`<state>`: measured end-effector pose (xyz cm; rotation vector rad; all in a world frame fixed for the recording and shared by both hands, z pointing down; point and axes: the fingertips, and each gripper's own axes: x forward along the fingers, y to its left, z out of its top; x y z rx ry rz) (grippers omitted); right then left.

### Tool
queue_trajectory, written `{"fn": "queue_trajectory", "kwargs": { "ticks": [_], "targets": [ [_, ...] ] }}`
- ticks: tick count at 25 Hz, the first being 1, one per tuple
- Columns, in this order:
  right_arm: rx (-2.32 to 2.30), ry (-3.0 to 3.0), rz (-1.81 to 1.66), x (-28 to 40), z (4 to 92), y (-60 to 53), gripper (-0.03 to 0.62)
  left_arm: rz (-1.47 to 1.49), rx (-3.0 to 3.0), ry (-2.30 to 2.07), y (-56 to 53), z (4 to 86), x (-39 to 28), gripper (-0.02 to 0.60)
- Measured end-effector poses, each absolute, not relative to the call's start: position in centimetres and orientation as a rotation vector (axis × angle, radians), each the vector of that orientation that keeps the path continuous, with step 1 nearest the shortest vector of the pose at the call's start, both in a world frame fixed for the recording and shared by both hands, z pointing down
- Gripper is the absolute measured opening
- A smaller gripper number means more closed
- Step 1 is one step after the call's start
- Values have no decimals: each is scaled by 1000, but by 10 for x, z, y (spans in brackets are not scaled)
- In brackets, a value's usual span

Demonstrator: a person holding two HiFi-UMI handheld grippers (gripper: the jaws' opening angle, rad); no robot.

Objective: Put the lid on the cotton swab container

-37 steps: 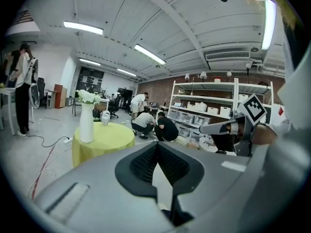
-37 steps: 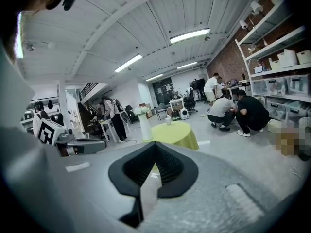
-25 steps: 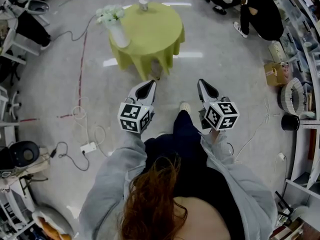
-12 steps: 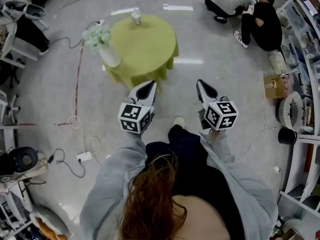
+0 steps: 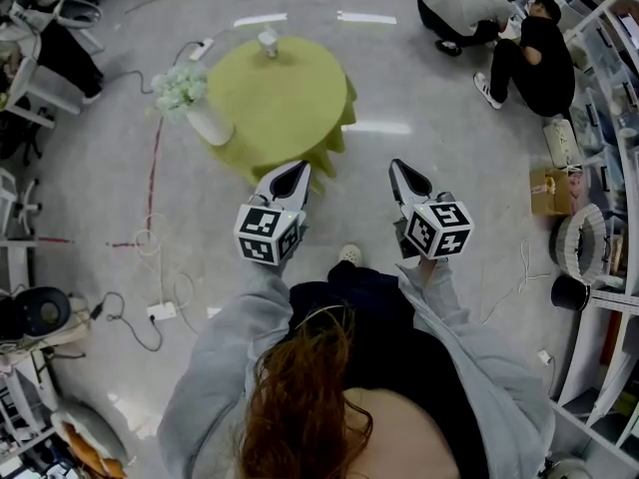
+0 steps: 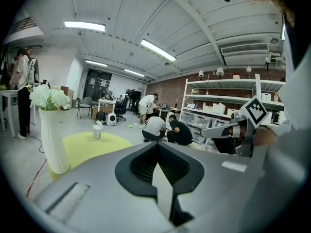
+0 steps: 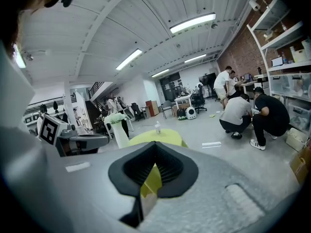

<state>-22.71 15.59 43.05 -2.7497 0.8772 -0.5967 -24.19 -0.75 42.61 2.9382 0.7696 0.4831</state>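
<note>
A small pale cotton swab container (image 5: pixel 268 41) stands at the far edge of a round table with a yellow-green cloth (image 5: pixel 290 108). It also shows far off in the left gripper view (image 6: pixel 97 130) and the right gripper view (image 7: pixel 157 127). I cannot make out its lid at this distance. My left gripper (image 5: pixel 292 174) and right gripper (image 5: pixel 403 172) hang side by side over the floor, short of the table, both shut and empty. The jaws of each stand together in its own view, left gripper (image 6: pixel 159 154), right gripper (image 7: pixel 154 165).
A white vase of white flowers (image 5: pixel 192 106) stands on the table's left edge. Cables and a power strip (image 5: pixel 160 310) lie on the floor at left. Two people crouch at the back right (image 5: pixel 519 38). Shelving (image 5: pixel 609 168) and a cardboard box (image 5: pixel 552 190) line the right side.
In the head view the table has drifted left and down, and looks slightly smaller. The crouching people show more fully. Both grippers keep the same pose, shut.
</note>
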Motion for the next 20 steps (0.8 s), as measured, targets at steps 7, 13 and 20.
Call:
{"fn": "queue_trajectory", "kwargs": {
  "ticks": [7,13,20],
  "targets": [
    [-2741,881,-576,-215,433,178,2,447,2959,800,20,424,-225,17],
    [-2713,868,-594,-225,440,186,2,508,2938,831,36,433,-237,17],
    [-2694,855,-616,-222,448,189,2,539,2943,826,39,441,-226,17]
  ]
}}
